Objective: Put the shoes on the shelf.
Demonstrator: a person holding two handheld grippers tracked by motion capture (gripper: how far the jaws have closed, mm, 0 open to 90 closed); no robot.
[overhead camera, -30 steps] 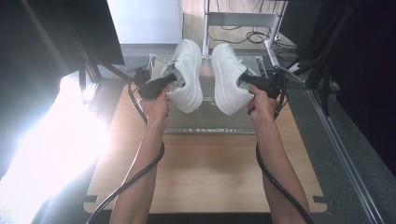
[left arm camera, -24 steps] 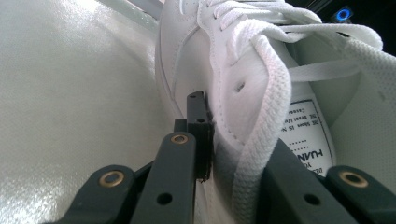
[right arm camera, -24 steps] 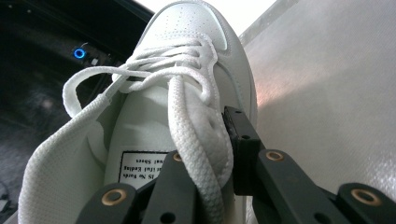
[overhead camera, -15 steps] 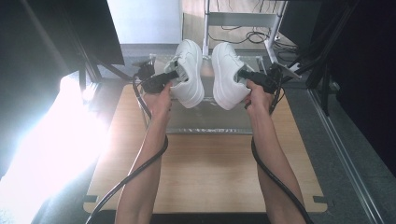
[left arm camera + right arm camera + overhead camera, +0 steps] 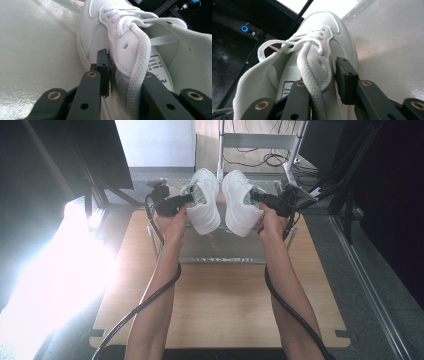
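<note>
High view: two white leather lace-up sneakers are held side by side at upper centre, above a grey metal tray [image 5: 220, 252] on a pale wooden table [image 5: 220, 305]. The left sneaker [image 5: 204, 200] is carried by the left gripper [image 5: 186, 200], the right sneaker [image 5: 239, 202] by the right gripper [image 5: 261, 200]; both forearms are extended forward, roughly parallel.

Left gripper view: the jaws are closed on the collar wall beside the tongue; the upper is judged soft and light.

Right gripper view: the jaws are likewise clamped across the collar edge, a firm hold point.
</note>
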